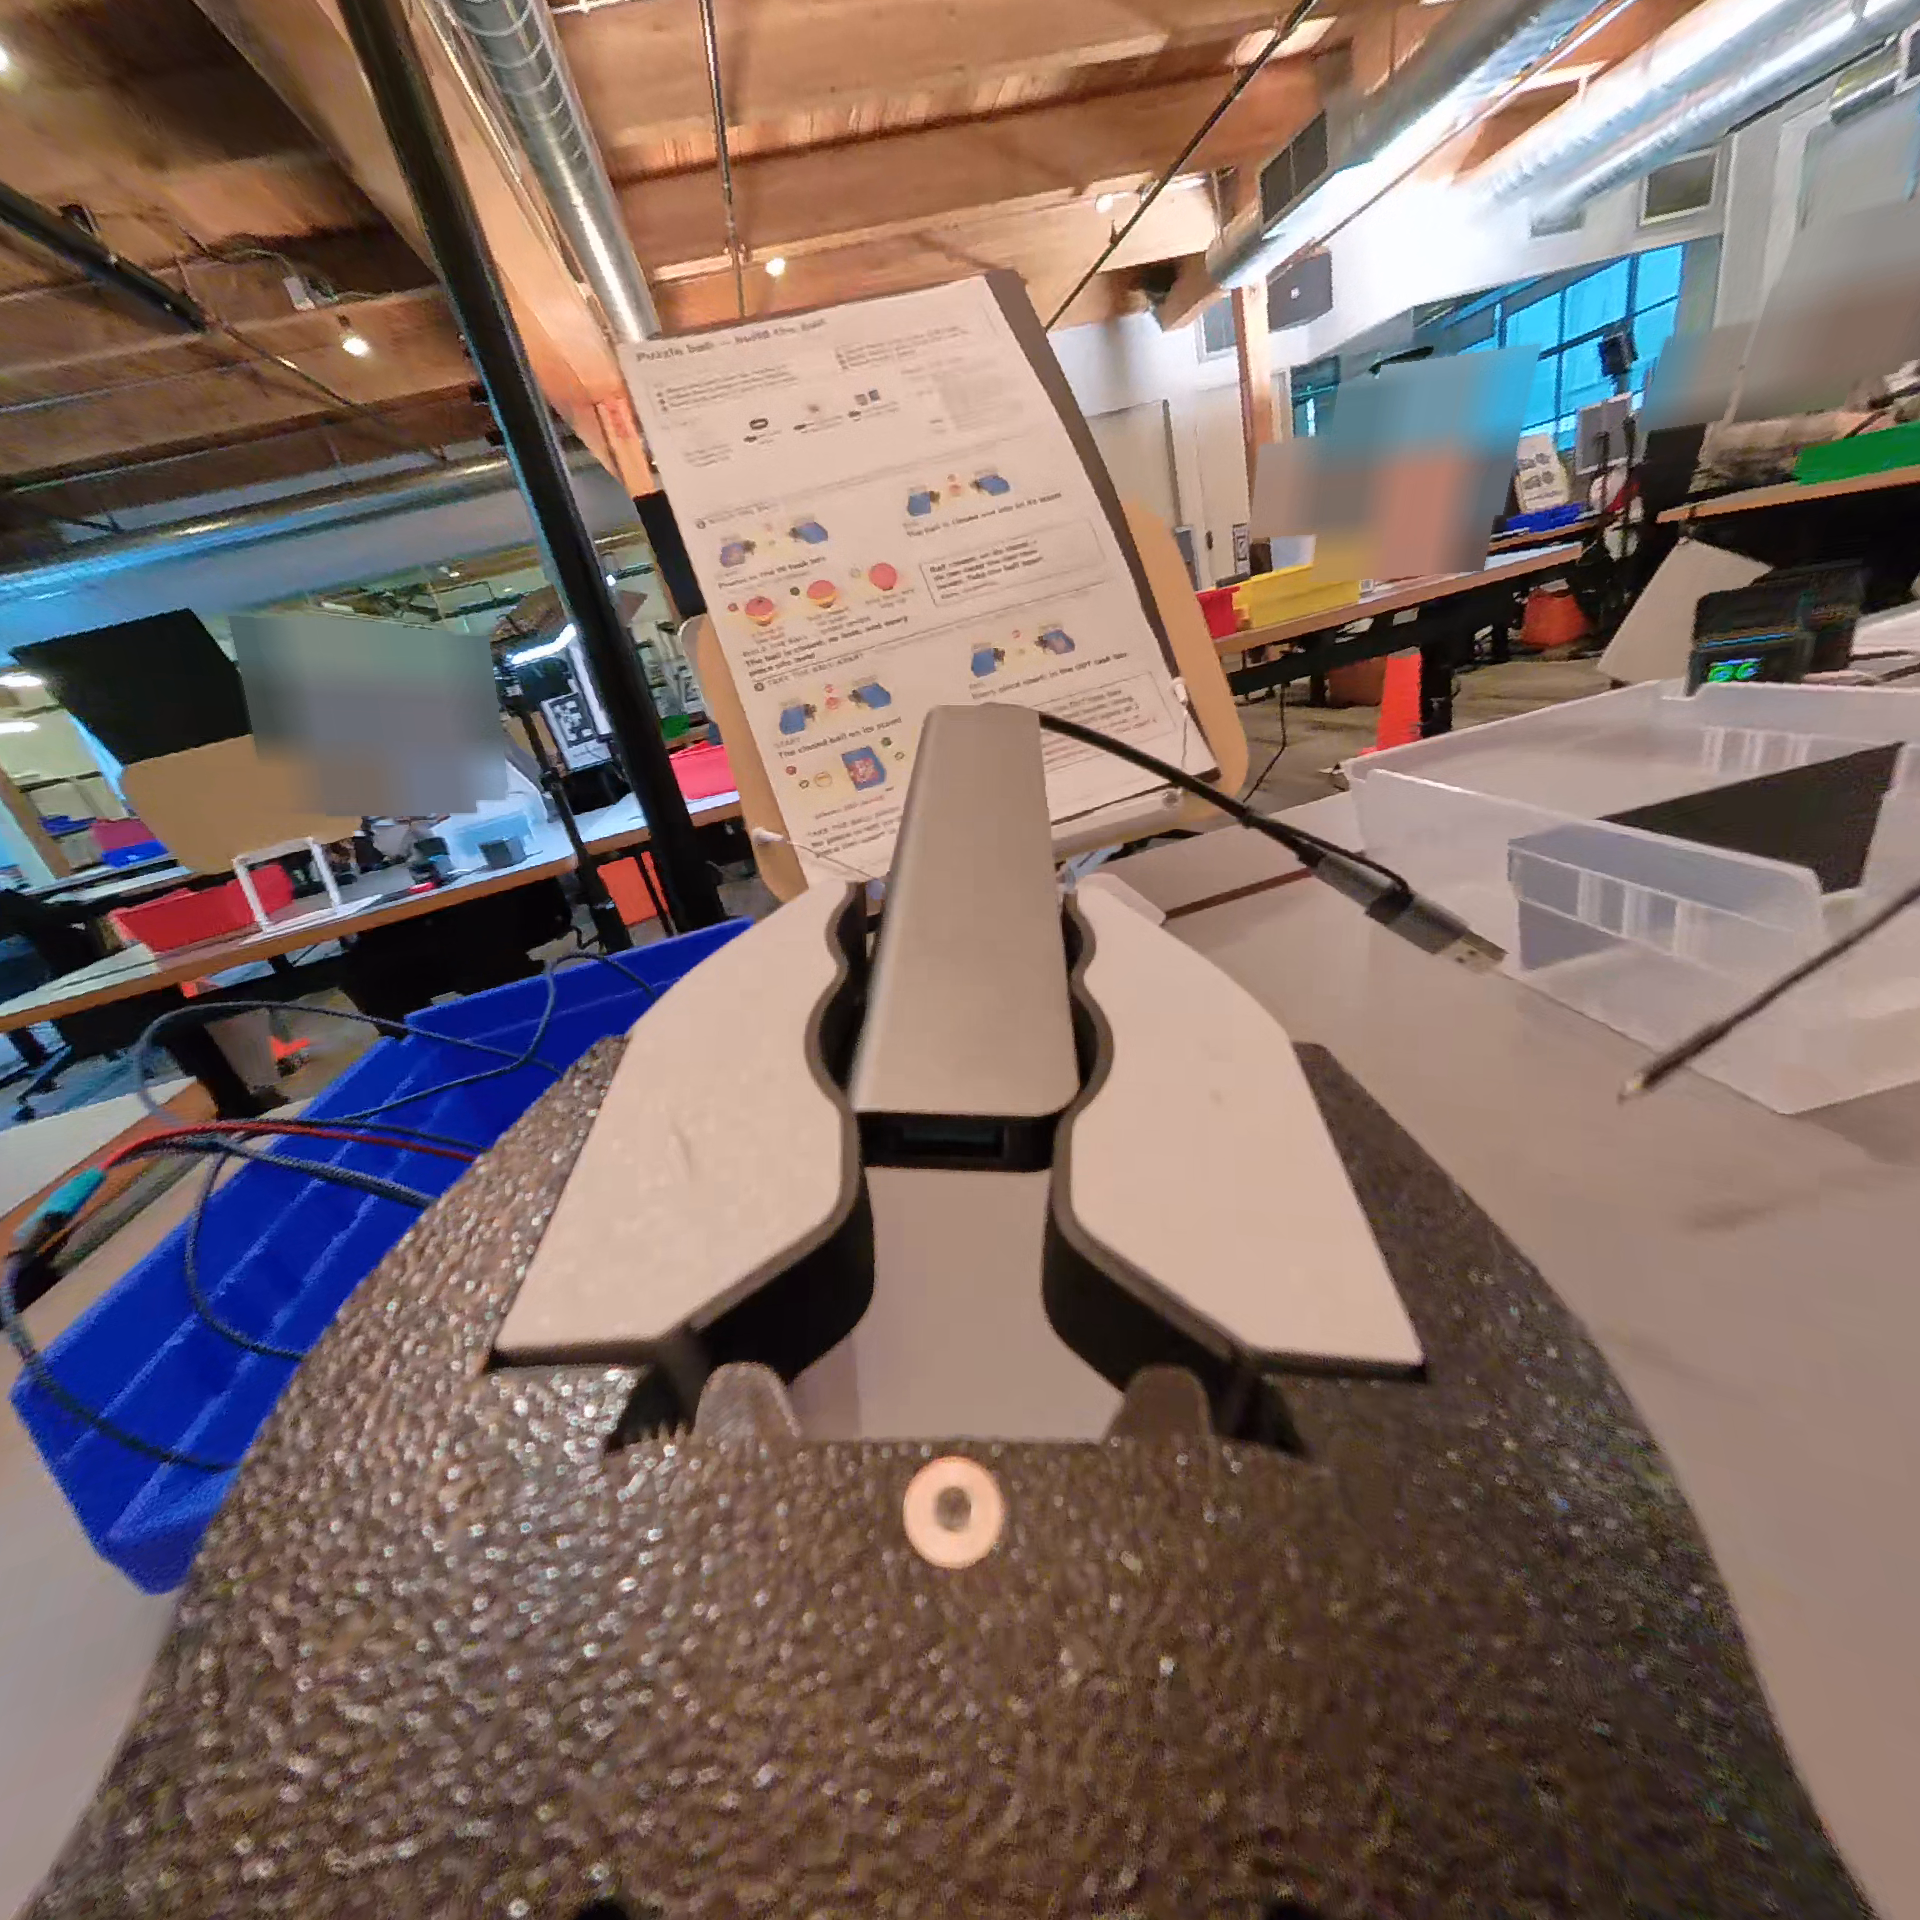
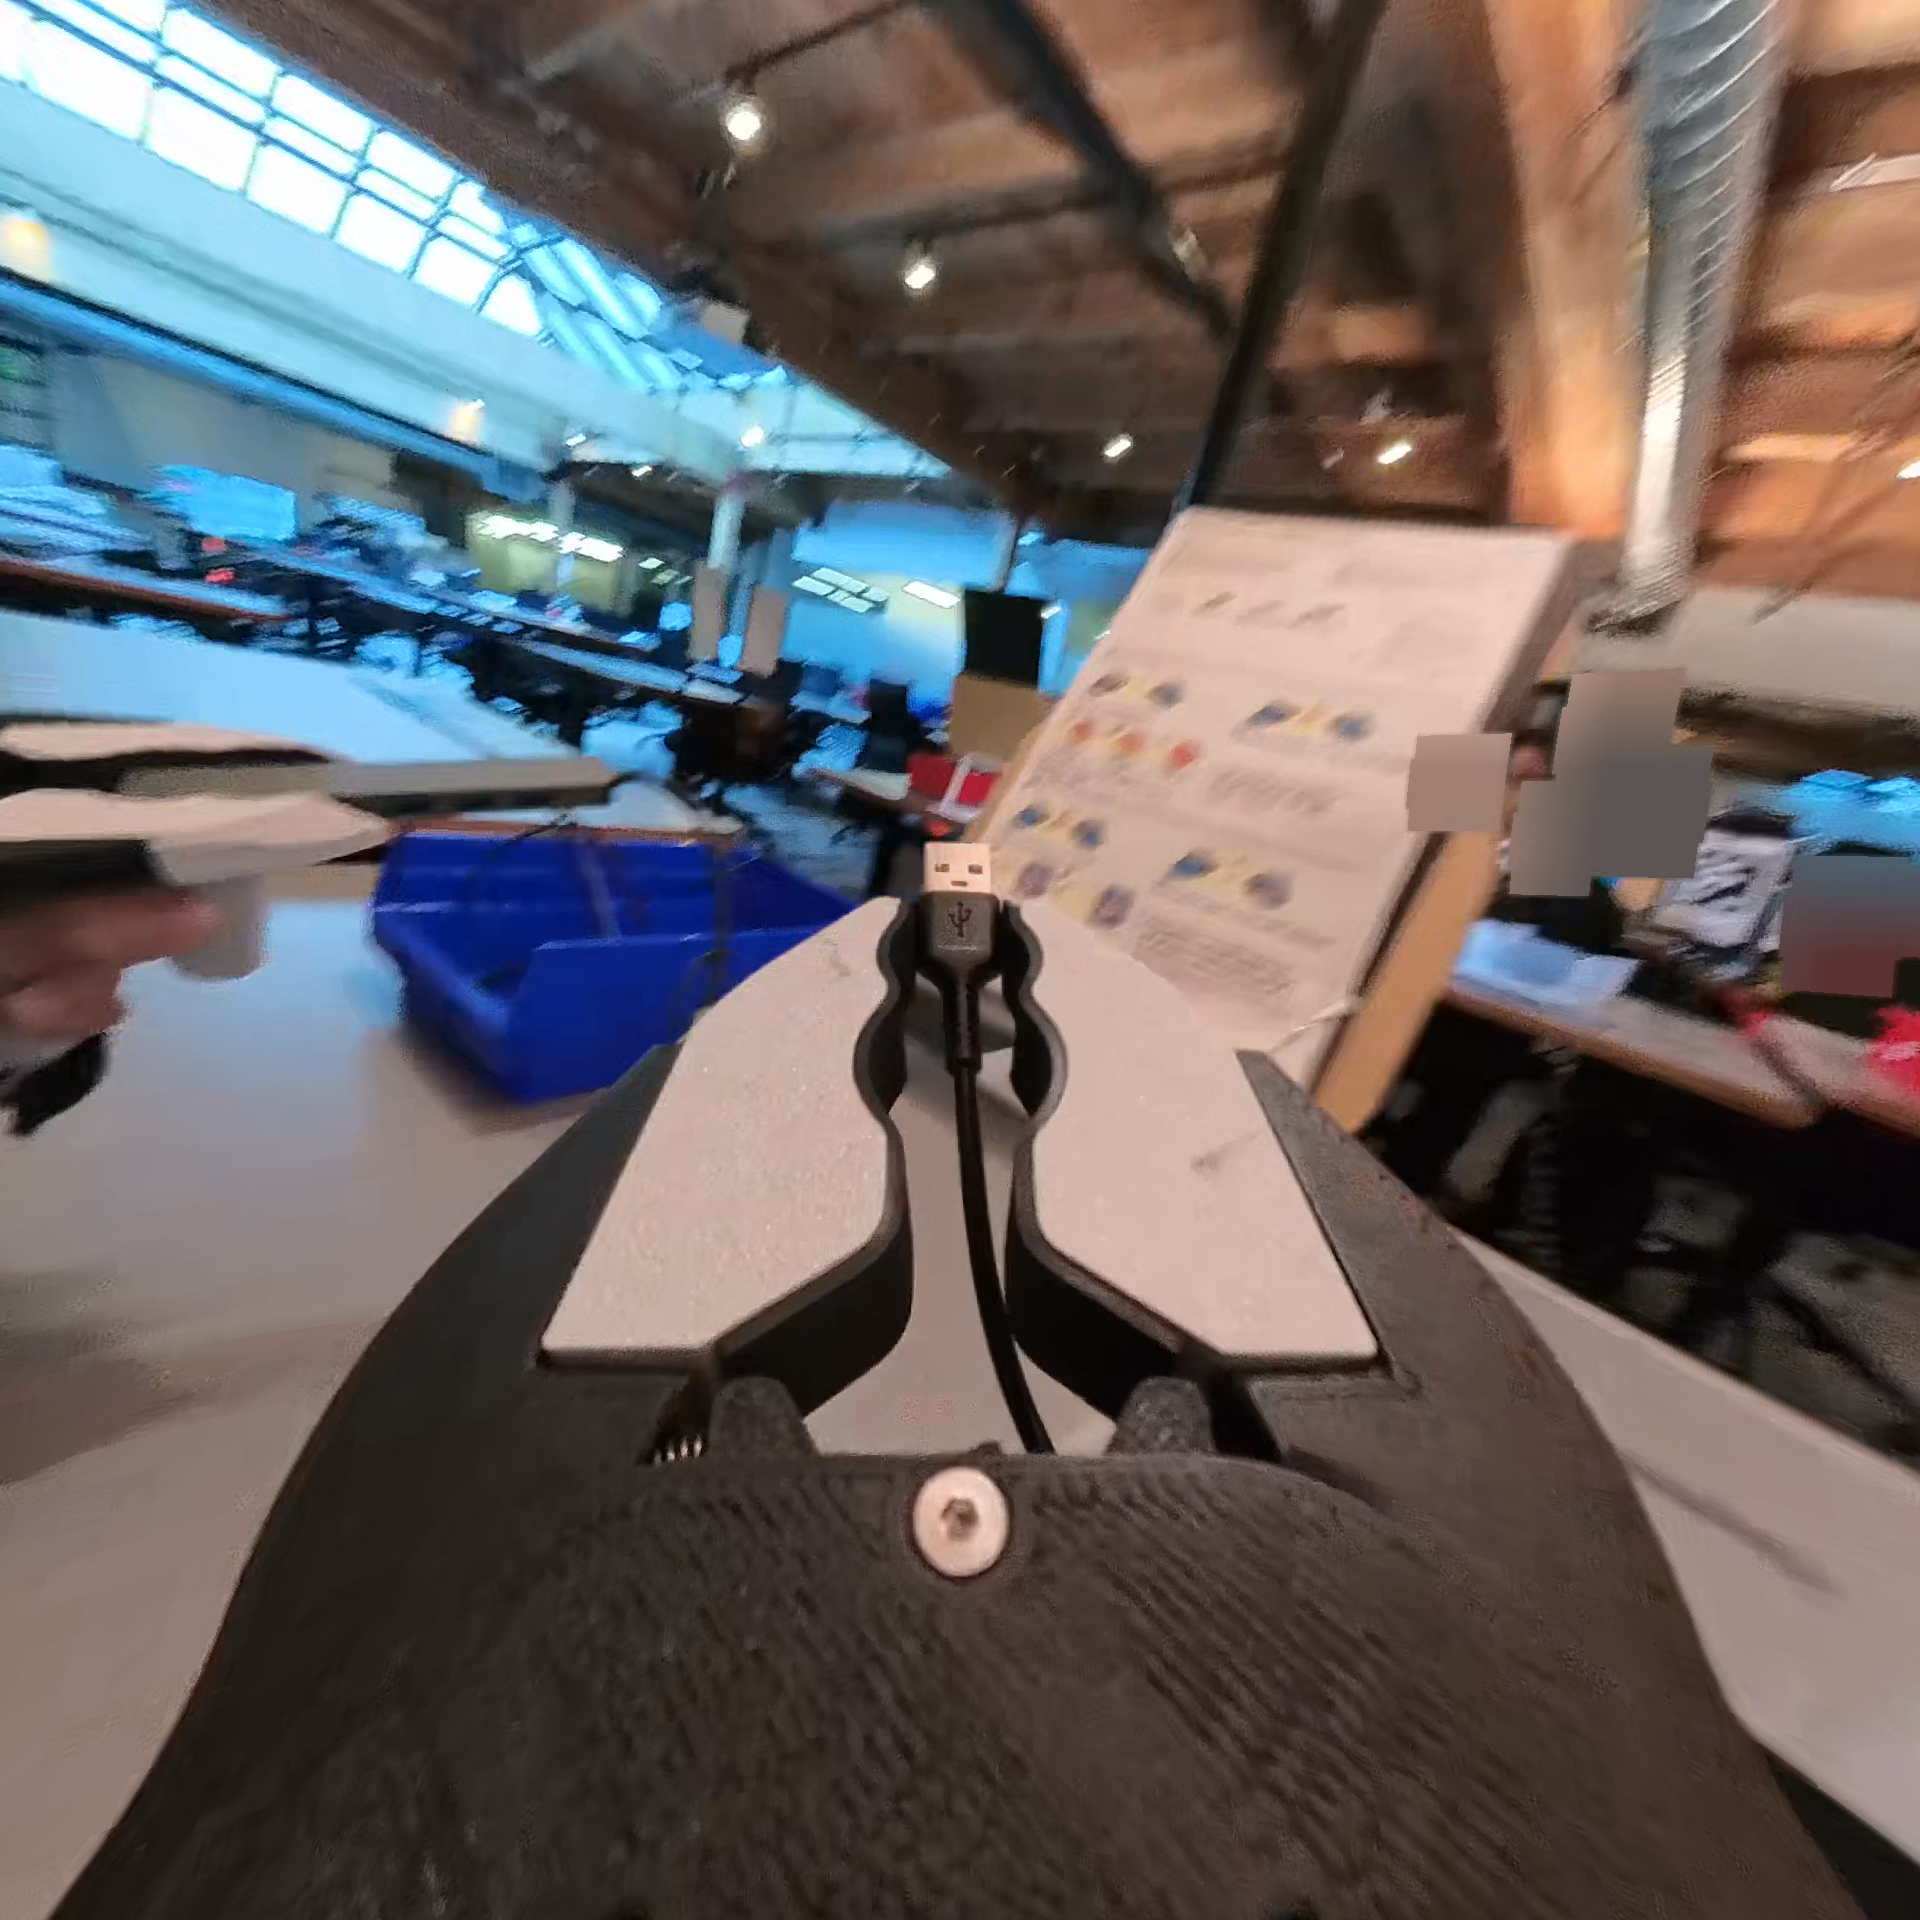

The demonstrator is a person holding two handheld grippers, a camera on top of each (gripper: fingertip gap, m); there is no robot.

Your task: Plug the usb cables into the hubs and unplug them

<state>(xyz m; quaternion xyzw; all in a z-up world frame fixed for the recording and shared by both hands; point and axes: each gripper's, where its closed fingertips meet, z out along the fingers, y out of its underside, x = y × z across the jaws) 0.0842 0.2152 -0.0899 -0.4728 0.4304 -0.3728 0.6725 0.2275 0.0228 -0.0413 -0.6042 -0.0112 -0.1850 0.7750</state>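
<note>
- A grey hub [image 1: 961,935] is pinched between the fingers of the left hand-held gripper [image 1: 961,1039] and is held above the pale tabletop [image 1: 1558,1299]; an open port is seen on its near end, and its own dark cable with a metal plug [image 1: 1439,930] hangs in the air off its far end.
- The black plug of a USB cable [image 2: 958,920] is pinched by the right hand-held gripper [image 2: 958,935], its metal tip pointing forward past the fingertips; the cord is led back between the fingers.
- In the right wrist view the left hand-held gripper and the hub are seen blurred at the left edge, well apart from the plug.
- A blue bin [image 1: 312,1195] with loose cables draped over it is set toward the tabletop's far left; a clear plastic tray [image 1: 1455,821] is set toward its far right.
- A printed instruction sheet [image 1: 894,551] on a wooden stand is placed at the far edge.
- Long workbenches, coloured bins, windows, timber ceiling beams and silver ducts are seen in the room behind.
</note>
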